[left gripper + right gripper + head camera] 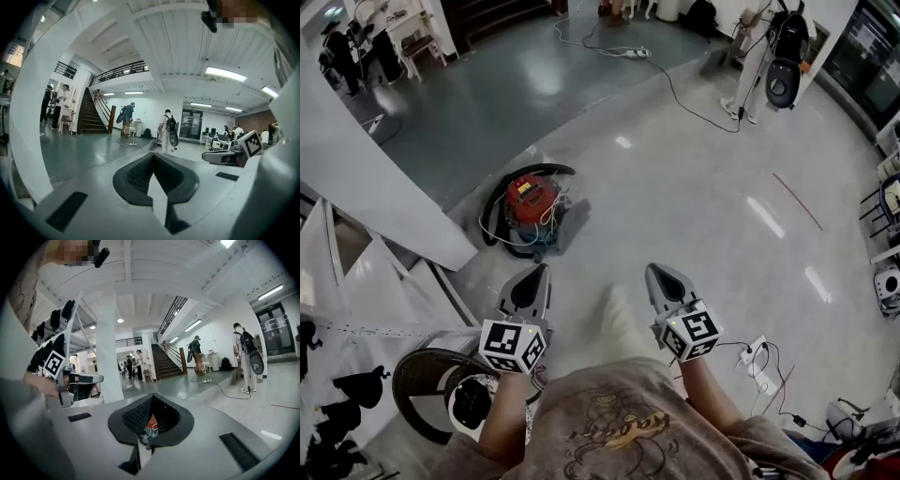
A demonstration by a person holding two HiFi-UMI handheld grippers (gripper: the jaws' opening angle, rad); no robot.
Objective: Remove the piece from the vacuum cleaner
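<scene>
Two closed claws, right view catches vacuum

Vacuum sits on the floor out front, a bit left of centre, right by the foot of the pillar, with its hose looped round it. Left gripper and right gripper are side by side nearer in, apart from the vacuum. Person is way back on the right. Power strip lies just right of the right gripper.

glossy pale floor, white pillar, dark staircase, ceiling striplights.
</scene>
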